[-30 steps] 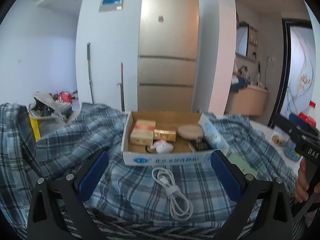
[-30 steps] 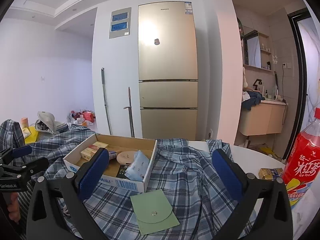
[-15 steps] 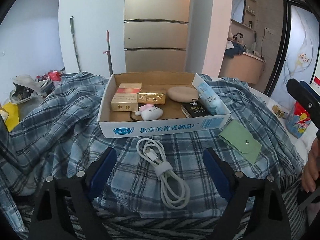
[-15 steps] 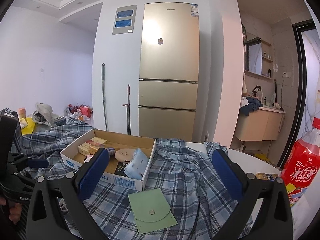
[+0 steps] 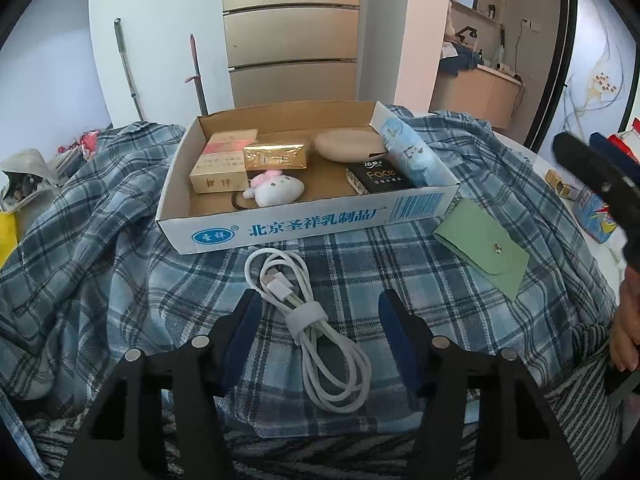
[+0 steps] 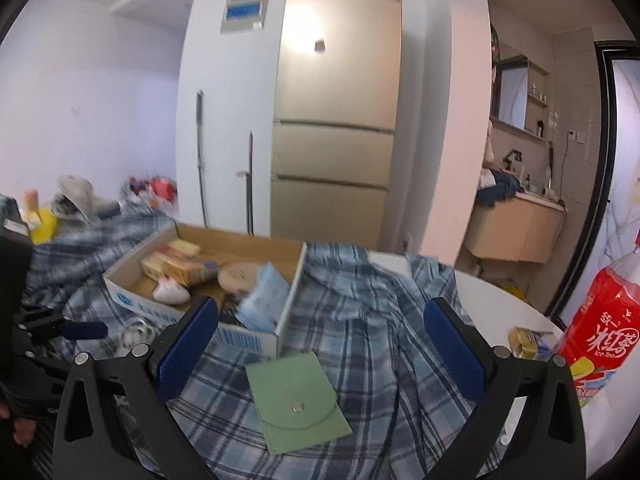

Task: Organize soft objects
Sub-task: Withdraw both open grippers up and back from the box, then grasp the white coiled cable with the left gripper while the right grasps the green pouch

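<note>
Currently, near to far:
Left gripper (image 5: 320,314): jaws closing either side of the white cable (image 5: 310,320), pads not touching it.
Right gripper (image 6: 320,328): spread wide, empty, above green pouch (image 6: 296,398).
Cardboard box (image 5: 304,222): beyond cable, on plaid cloth (image 5: 120,264).

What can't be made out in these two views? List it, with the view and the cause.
- Cable, right wrist view: mostly hidden behind the right gripper's finger.
- Box contents, right wrist view: motion blur smears them.
- Dark loop beside the plush, left wrist view: the plush covers most of it.
- Bottle, right wrist view: cut off by the edge.
- Left gripper, closing around the cable: pad contact cannot be told.
</note>
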